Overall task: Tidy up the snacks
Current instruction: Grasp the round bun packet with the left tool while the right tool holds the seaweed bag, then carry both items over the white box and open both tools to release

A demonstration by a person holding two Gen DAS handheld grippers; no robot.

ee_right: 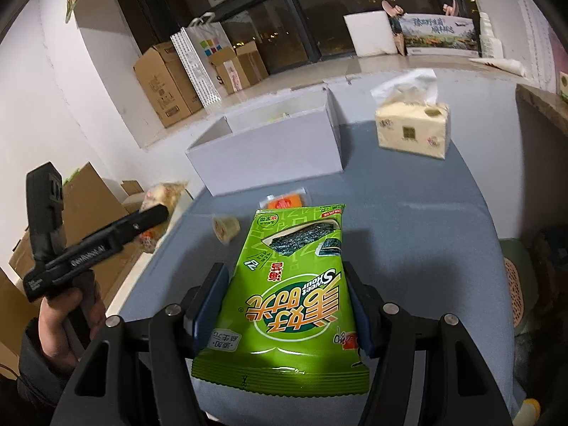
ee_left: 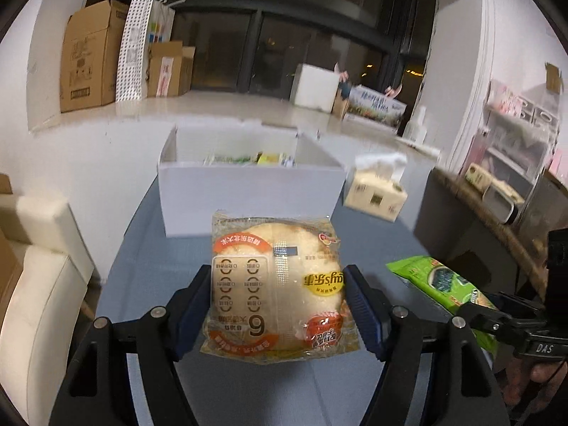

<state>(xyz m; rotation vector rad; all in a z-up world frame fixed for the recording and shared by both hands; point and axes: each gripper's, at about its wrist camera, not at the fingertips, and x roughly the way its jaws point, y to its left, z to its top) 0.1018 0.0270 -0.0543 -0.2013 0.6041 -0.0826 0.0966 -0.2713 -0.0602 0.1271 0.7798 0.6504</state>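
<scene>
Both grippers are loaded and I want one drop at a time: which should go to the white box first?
Probably left. The left gripper holds the rice cracker pack squarely facing the white box; the right gripper with the seaweed bag views it off to one side.

Left wrist view: white box [ee_left: 248, 191] front wall hides most of its contents, only blurred yellow-green packet tops [ee_left: 248, 159] show, can't ID them. Seaweed bag [ee_left: 443, 284] partly covered by the right gripper [ee_left: 497, 316]. Right wrist view: rice-cake pack [ee_right: 161, 197] blurred, half behind the left gripper [ee_right: 142, 222]. Orange packet [ee_right: 284, 201] mostly hidden behind seaweed bag top. Small cup [ee_right: 225, 229] too blurry to read.
</scene>
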